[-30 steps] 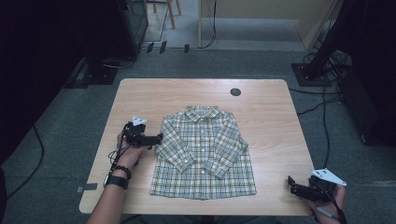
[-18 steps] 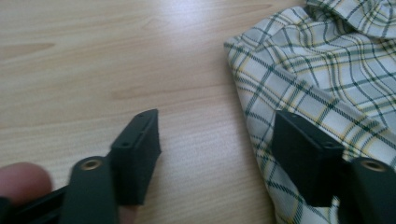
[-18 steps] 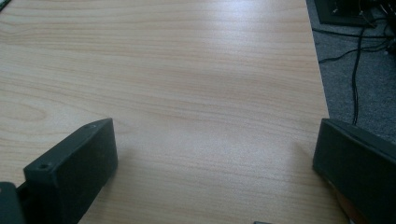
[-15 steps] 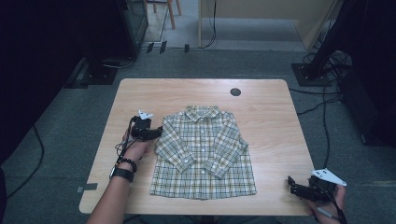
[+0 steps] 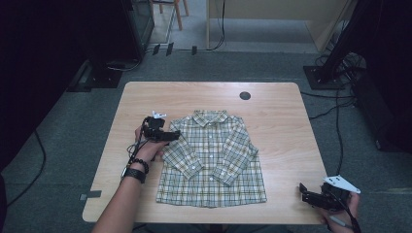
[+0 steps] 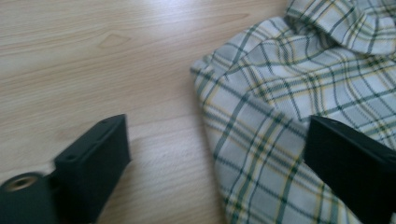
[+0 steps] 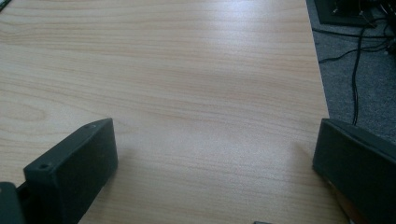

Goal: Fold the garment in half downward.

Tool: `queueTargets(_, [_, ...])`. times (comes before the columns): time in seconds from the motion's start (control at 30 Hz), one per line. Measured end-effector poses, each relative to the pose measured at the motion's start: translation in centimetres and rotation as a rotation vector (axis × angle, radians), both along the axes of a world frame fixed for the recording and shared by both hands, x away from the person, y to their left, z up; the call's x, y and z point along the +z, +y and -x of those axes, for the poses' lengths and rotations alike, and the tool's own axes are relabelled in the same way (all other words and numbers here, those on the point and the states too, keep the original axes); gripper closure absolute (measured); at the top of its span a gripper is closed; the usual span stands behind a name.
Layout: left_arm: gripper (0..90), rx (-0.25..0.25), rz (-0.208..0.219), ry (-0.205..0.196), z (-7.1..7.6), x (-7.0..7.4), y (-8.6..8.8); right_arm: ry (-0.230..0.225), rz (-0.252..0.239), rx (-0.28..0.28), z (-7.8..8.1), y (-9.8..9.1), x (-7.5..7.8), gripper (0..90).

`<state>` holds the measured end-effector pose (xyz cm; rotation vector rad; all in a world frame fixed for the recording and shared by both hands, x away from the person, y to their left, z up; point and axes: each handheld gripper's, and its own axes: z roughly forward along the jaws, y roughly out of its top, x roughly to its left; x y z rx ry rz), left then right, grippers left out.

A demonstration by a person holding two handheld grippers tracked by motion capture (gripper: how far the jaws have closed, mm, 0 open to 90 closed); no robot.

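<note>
Meanwhile, our left gripper [image 5: 176, 135], jaws just reopened and holding nothing, straddled the plaid shirt's [image 5: 214, 160] shoulder edge. That shirt lay flat mid-table [image 5: 282, 126]. Our right gripper [image 5: 304, 192] waited unclenched at the near right corner.

This looks like a lab or recording room rather than a home: a plain light wooden table [image 5: 272, 111] stands alone on grey carpet floor [image 5: 73, 145], with dark equipment racks [image 5: 63, 39] and black stands [image 5: 350, 43] crowding the edges. Loose cables [image 5: 335, 111] trail across the carpet around the table, and a pale wooden cabinet [image 5: 272, 19] and the legs of a stool [image 5: 177, 9] stand at the back
</note>
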<state>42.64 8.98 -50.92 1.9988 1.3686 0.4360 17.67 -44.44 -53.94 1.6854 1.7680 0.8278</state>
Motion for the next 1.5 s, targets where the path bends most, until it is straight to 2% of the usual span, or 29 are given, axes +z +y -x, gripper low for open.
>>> queueTargets(0.23, [0.0,0.020,-0.017,0.010,-1.1,-0.2,-0.3,0.000,0.000,0.000,0.0,0.0,0.0,0.0])
queueTargets(0.33, [0.0,0.018,0.001,0.016,-1.6,-0.5,-0.4,0.000,0.000,0.001,0.0,0.0,0.0,0.0])
queueTargets(0.47, [0.7,0.009,-0.031,-0.012,-2.0,-0.7,-0.8,0.000,0.000,0.001,0.0,0.0,0.0,0.0])
queueTargets(0.57, [0.7,-0.007,-0.096,-0.051,-1.9,-1.1,-1.4,0.000,0.000,0.001,0.0,0.0,0.0,0.0])
queueTargets(0.67, [0.6,-0.010,-0.074,-0.092,-1.6,-1.5,-1.5,0.000,0.000,0.000,0.0,0.0,0.0,0.0])
queueTargets(1.0, [0.8,-0.024,-0.076,-0.092,-1.6,-1.5,-1.4,0.000,-0.003,0.006,0.0,-0.1,0.0,0.0])
queueTargets(1.1, [0.8,-0.024,-0.076,-0.092,-1.6,-1.5,-1.4,-0.001,-0.032,0.005,-0.1,-0.3,0.2,1.0])
queueTargets(1.2, [0.8,-0.024,-0.076,-0.092,-1.6,-1.5,-1.4,0.005,-0.032,-0.003,-0.3,-0.3,0.3,2.5])
queueTargets(1.5, [0.8,-0.023,-0.076,-0.092,-1.6,-1.5,-1.4,-0.015,-0.043,0.039,-2.1,0.9,2.2,3.1])
